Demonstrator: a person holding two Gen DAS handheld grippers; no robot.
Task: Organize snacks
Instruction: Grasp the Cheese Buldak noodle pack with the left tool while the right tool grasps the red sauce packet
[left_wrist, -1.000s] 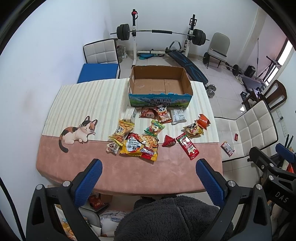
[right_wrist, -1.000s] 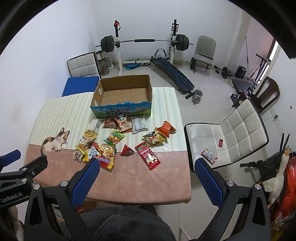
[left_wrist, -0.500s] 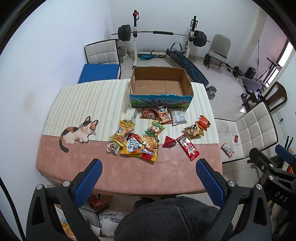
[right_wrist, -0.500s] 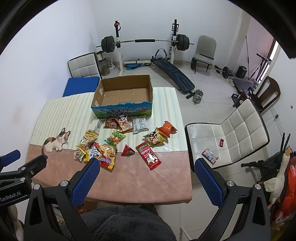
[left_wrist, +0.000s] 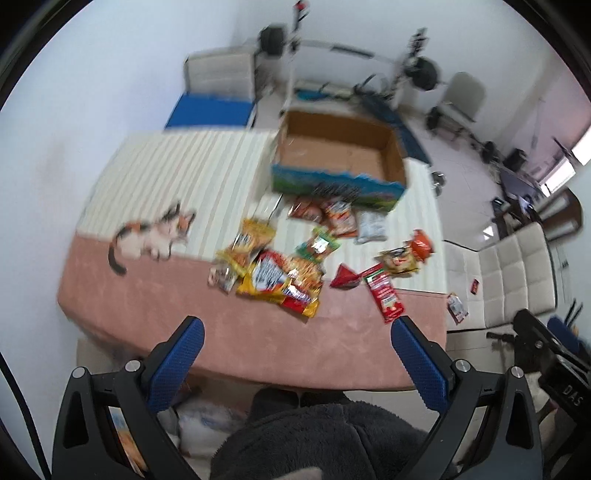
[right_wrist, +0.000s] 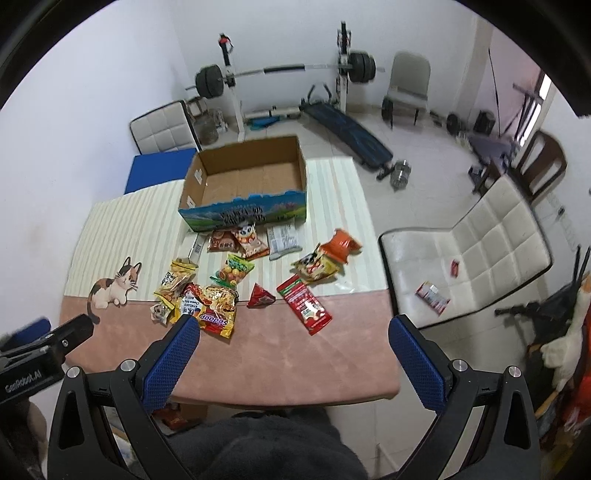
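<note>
Several snack packets lie loose on the table (right_wrist: 258, 362) in front of an empty open cardboard box (right_wrist: 245, 184), also in the left wrist view (left_wrist: 338, 162). Among them are a yellow Sedaap bag (right_wrist: 210, 310), a red flat packet (right_wrist: 304, 308), a small red triangular packet (right_wrist: 260, 295) and an orange packet (right_wrist: 341, 245). My left gripper (left_wrist: 295, 341) is open and empty above the near table edge. My right gripper (right_wrist: 293, 338) is open and empty, also over the near edge. The left wrist view is blurred.
The table has a striped cloth with a cat picture (right_wrist: 114, 288) at the left. A white padded chair (right_wrist: 469, 247) with two small packets on it stands to the right. A barbell rack (right_wrist: 284, 70) and bench are behind.
Both grippers have moved forward and down toward the table. The left view has swung and blurred. The snacks and box have not moved.
</note>
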